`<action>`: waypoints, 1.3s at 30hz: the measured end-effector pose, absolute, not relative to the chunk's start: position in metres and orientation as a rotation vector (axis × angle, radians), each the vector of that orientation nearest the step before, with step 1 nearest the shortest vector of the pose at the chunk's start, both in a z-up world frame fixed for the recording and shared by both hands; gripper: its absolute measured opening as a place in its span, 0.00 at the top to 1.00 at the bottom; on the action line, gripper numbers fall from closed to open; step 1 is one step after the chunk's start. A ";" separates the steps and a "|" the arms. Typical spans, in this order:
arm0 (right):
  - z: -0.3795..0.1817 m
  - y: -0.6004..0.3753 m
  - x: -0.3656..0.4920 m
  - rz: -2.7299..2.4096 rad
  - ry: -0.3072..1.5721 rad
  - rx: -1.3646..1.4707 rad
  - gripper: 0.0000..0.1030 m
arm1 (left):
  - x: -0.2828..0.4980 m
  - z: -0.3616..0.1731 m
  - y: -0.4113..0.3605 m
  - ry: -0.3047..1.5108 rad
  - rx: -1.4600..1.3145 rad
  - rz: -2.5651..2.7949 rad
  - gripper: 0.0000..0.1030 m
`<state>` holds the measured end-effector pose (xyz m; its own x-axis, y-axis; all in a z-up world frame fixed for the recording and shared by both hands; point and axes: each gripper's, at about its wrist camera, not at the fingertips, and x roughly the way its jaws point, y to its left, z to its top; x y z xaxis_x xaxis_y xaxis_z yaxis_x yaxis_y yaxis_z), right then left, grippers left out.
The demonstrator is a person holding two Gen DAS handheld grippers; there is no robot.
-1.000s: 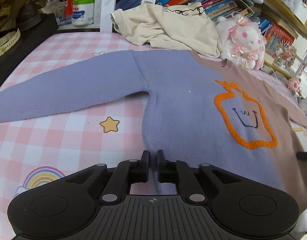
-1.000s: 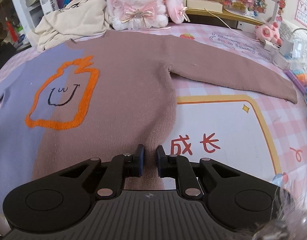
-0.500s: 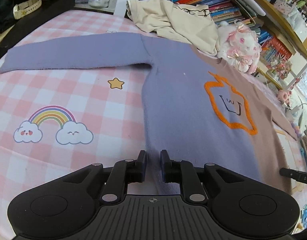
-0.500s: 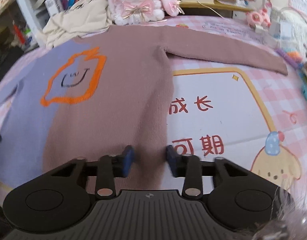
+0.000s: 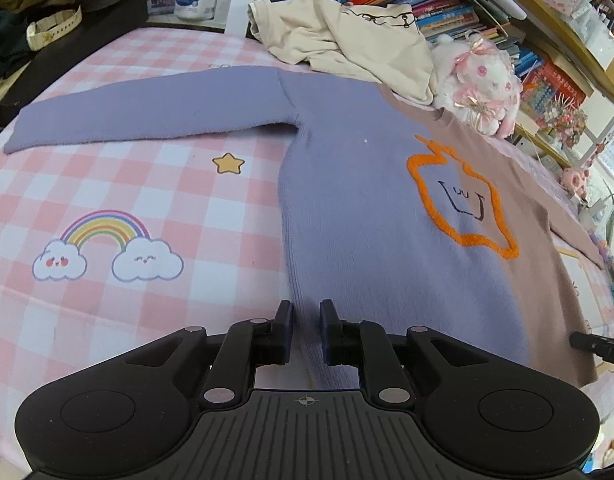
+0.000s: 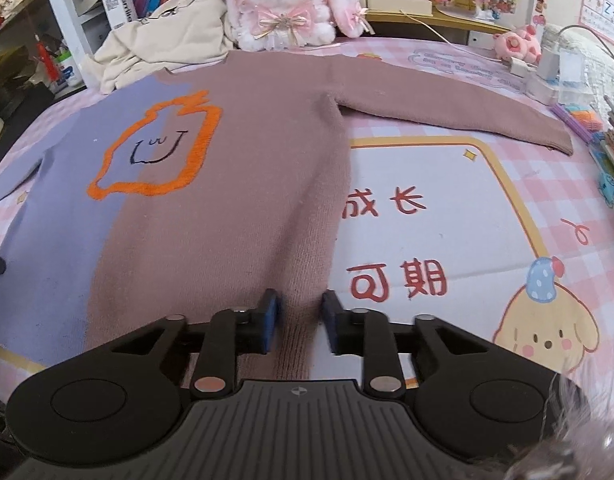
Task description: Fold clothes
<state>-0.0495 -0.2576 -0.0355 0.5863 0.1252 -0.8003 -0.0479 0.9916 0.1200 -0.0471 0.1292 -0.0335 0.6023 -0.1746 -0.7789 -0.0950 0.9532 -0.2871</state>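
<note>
Sweater (image 5: 359, 216) lay flat, face up on the checked tabletop (image 5: 107, 184), both sleeves spread out sideways, hem nearest us. We judged folding hadn't started: this was the setup, ready to grab the hem. Cream garment (image 5: 347, 36) and plush bunny (image 6: 287, 4) sat beyond the collar. Left gripper (image 5: 306, 330) was at the purple hem corner, fingers narrowly apart, holding nothing. Right gripper (image 6: 297, 326) was at the brown hem corner, fingers wider, also empty. Next move likely needs both pinching the hem together.
</note>
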 end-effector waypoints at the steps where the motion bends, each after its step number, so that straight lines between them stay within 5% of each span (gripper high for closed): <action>1: -0.036 -0.259 -0.051 0.105 0.939 0.103 0.70 | -0.048 -0.034 0.129 0.928 -0.321 -0.047 0.85; 9: -0.035 -0.257 -0.059 0.120 0.944 0.077 0.69 | -0.052 -0.035 0.131 0.923 -0.349 -0.038 0.85; 17: -0.034 -0.250 -0.059 0.129 0.949 0.002 0.83 | -0.052 -0.034 0.127 0.925 -0.323 -0.026 0.85; 30: -0.035 -0.260 -0.062 0.121 0.942 0.074 0.76 | -0.058 -0.035 0.127 0.920 -0.332 -0.017 0.85; 39: -0.034 -0.249 -0.061 0.137 0.934 0.011 0.87 | -0.058 -0.033 0.120 0.925 -0.260 -0.024 0.91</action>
<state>-0.0614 -0.2493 -0.0337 0.5865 0.1222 -0.8007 -0.1128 0.9912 0.0686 -0.0577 0.1202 -0.0335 0.6038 -0.1316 -0.7862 -0.0914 0.9683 -0.2323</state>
